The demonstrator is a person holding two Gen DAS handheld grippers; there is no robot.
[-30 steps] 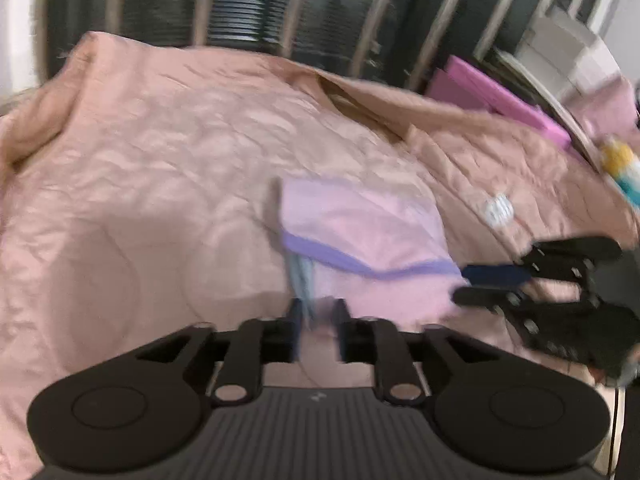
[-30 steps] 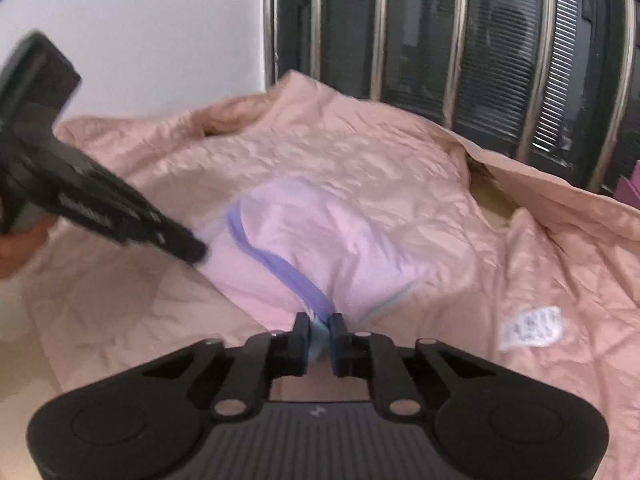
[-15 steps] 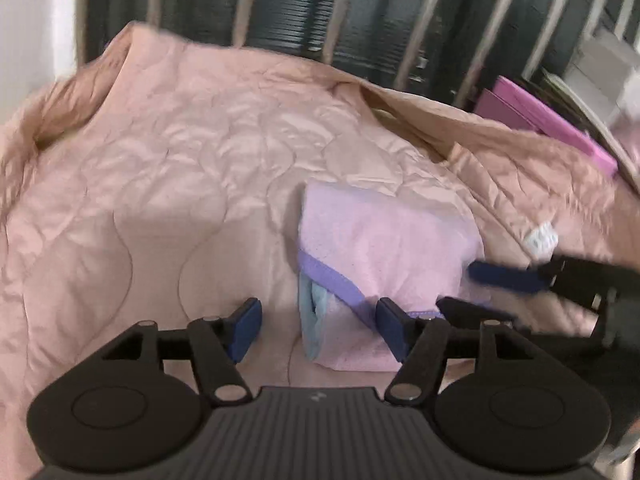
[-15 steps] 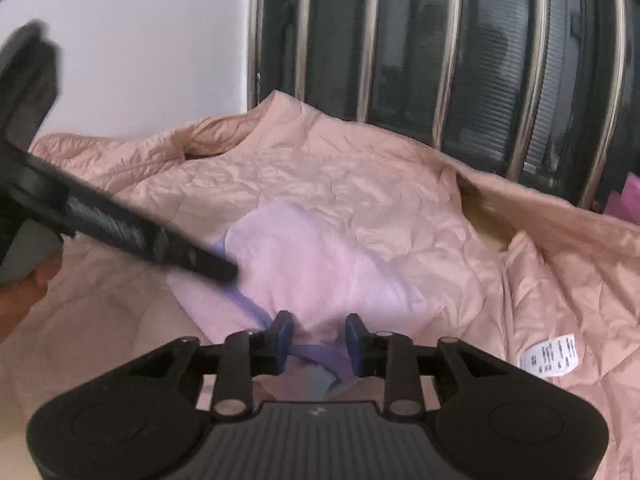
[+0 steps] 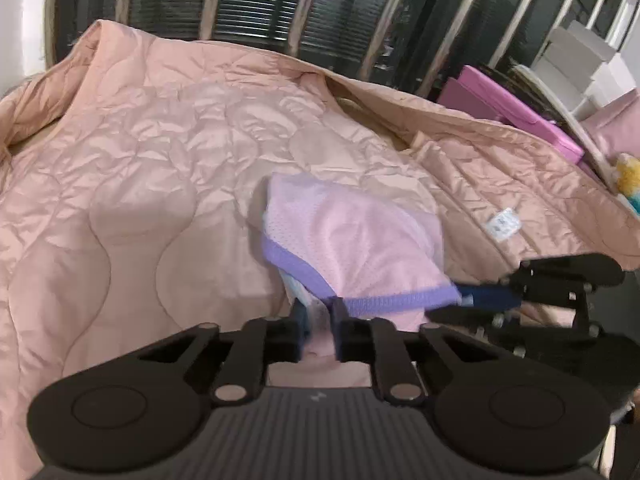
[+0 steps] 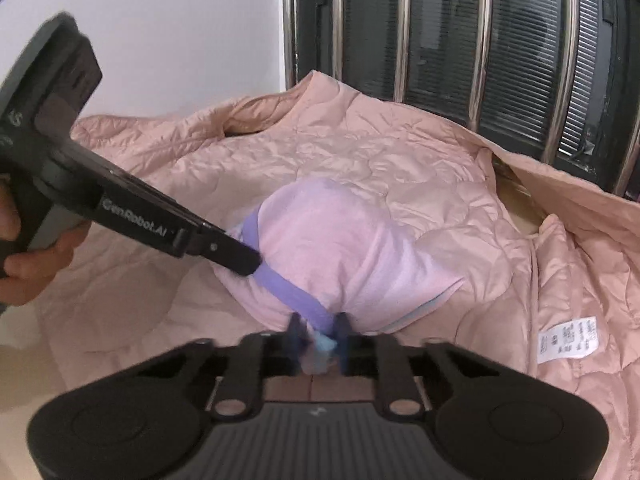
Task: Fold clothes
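Note:
A folded pink garment with purple trim and a pale blue layer lies on a peach quilted blanket. My left gripper is shut on the garment's near left corner at the purple trim. My right gripper is shut on the near right corner, with blue and purple cloth between its pads. The garment is bunched and raised between the two grips. The right gripper shows at the right of the left wrist view, and the left gripper shows at the left of the right wrist view.
A white care label sits on the blanket to the right. Dark metal bars and shutters stand behind the bed. Pink boxes and white boxes stand at the far right. A white wall is at the left.
Both grippers opened half a second ago and have closed again on the garment's near corners. The garment is now bunched up and lifted slightly toward me.

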